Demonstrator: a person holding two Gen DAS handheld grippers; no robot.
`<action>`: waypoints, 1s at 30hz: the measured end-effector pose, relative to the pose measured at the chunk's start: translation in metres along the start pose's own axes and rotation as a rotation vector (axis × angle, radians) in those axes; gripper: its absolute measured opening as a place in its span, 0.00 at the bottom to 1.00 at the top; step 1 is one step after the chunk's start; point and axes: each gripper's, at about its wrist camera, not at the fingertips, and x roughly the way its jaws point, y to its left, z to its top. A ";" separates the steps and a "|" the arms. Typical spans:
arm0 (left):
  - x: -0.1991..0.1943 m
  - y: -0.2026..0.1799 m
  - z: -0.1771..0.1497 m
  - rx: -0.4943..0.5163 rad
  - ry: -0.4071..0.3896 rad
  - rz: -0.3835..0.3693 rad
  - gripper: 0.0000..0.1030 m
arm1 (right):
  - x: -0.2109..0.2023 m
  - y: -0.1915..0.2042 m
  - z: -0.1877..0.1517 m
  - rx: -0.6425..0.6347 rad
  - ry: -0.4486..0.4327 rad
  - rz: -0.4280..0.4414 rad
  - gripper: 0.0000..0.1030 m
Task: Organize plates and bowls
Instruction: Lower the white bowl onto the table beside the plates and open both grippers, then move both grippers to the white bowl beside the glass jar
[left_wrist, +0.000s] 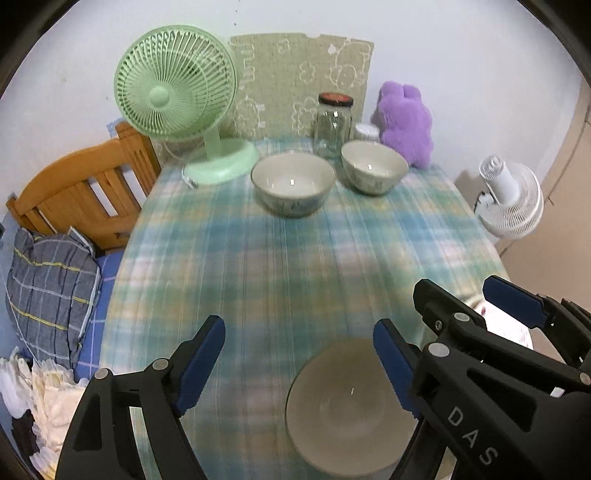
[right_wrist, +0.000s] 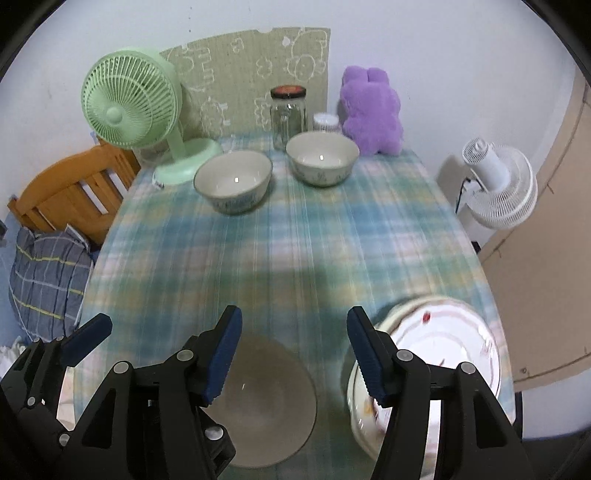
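Two patterned bowls stand at the far end of the plaid table: one on the left (left_wrist: 293, 188) (right_wrist: 233, 181), one on the right (left_wrist: 373, 167) (right_wrist: 322, 158). A third, greyish bowl (left_wrist: 343, 406) (right_wrist: 266, 402) sits at the near edge. A stack of white plates (right_wrist: 436, 354) lies at the near right. My left gripper (left_wrist: 299, 365) is open above the near table, its right finger over the grey bowl's rim. My right gripper (right_wrist: 294, 350) is open and empty, between the grey bowl and the plates. The right gripper also shows in the left wrist view (left_wrist: 476, 306).
A green fan (left_wrist: 177, 88), a glass jar (left_wrist: 334, 123), a small white container (right_wrist: 325, 122) and a purple plush toy (left_wrist: 404, 122) line the back by the wall. A wooden chair (left_wrist: 85, 188) and a pillow (left_wrist: 48, 284) are on the left, a white fan (right_wrist: 498, 184) on the right.
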 end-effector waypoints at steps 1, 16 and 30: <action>0.001 -0.001 0.005 -0.007 -0.005 0.010 0.81 | 0.001 -0.002 0.005 -0.006 -0.006 0.005 0.61; 0.036 -0.014 0.083 -0.161 -0.070 0.138 0.81 | 0.040 -0.021 0.104 -0.137 -0.069 0.132 0.61; 0.096 0.009 0.134 -0.228 -0.064 0.186 0.77 | 0.110 0.000 0.169 -0.189 -0.072 0.191 0.61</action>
